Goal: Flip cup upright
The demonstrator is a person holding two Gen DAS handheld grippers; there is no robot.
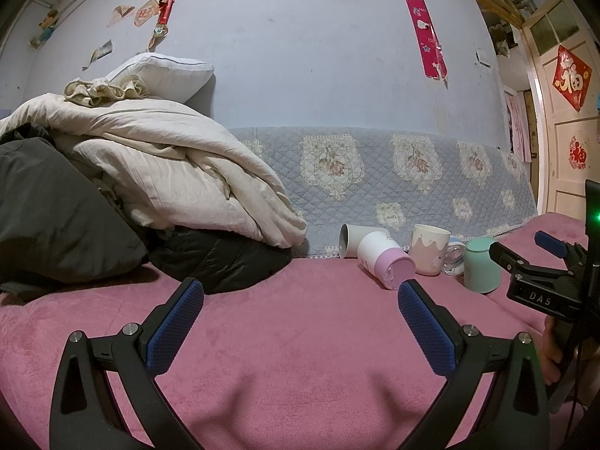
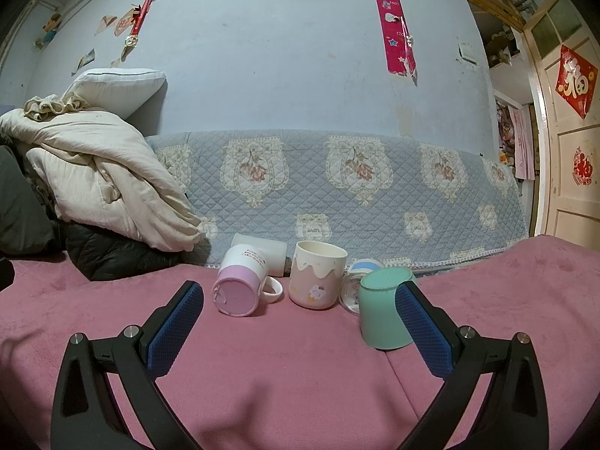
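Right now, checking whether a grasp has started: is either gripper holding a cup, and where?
Nothing is held. Left gripper and right gripper are both open.

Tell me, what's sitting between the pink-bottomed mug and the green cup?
In the right wrist view, a cream drip-pattern cup stands upright between the tipped pink-bottomed mug and upside-down green cup.

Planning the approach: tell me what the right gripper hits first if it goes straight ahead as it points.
Probably the cream mug, standing upright almost dead ahead of the open right gripper. The tipped pink-bottomed mug lies just left of that line, and the upside-down green cup sits by the right finger. Depth is uncertain.
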